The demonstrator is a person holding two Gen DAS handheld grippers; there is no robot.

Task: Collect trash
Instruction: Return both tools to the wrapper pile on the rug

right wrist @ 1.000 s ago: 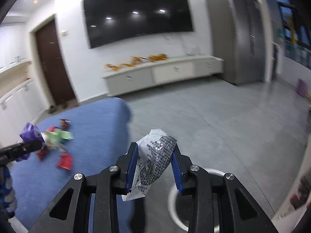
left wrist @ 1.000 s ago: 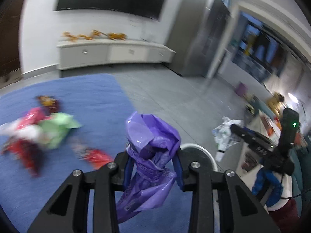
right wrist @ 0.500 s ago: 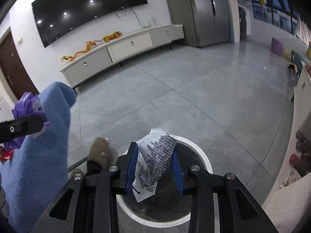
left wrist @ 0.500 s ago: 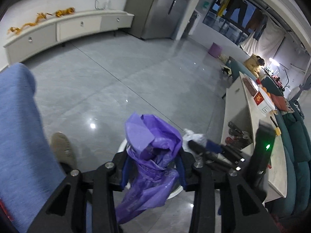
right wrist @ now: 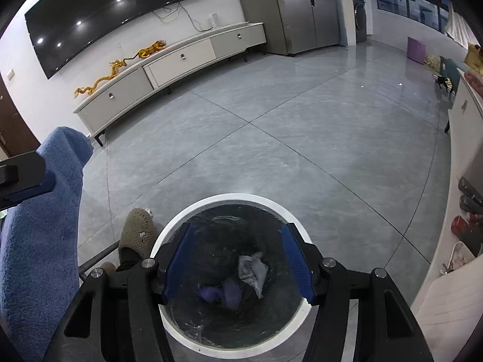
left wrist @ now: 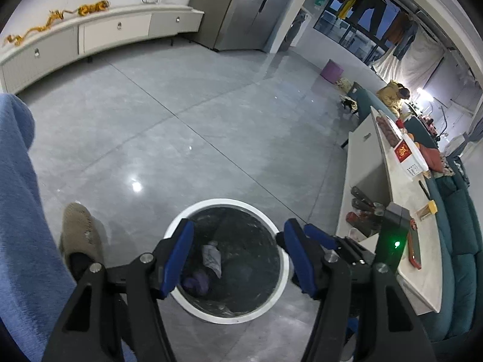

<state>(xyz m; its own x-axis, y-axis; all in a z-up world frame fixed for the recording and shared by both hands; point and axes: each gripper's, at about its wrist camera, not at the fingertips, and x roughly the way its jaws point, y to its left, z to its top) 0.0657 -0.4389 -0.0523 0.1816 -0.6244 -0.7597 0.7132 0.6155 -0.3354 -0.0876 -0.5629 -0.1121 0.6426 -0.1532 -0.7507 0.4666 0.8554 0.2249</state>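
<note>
Dropped since the earlier frames: purple bag (left wrist: 196, 282) and printed white wrapper (left wrist: 212, 259), both now low inside the white-rimmed bin (left wrist: 211, 203) at lower centre. Left tool (left wrist: 237, 259) released, jaws just opened, empty, poised over the bin mouth. Right tool (right wrist: 237, 265) likewise released, jaws just opened, nothing between. Blue blanket (left wrist: 18, 211) at left edge; slippered foot (left wrist: 80, 232) just left of the bin on grey floor (left wrist: 211, 105).
</note>
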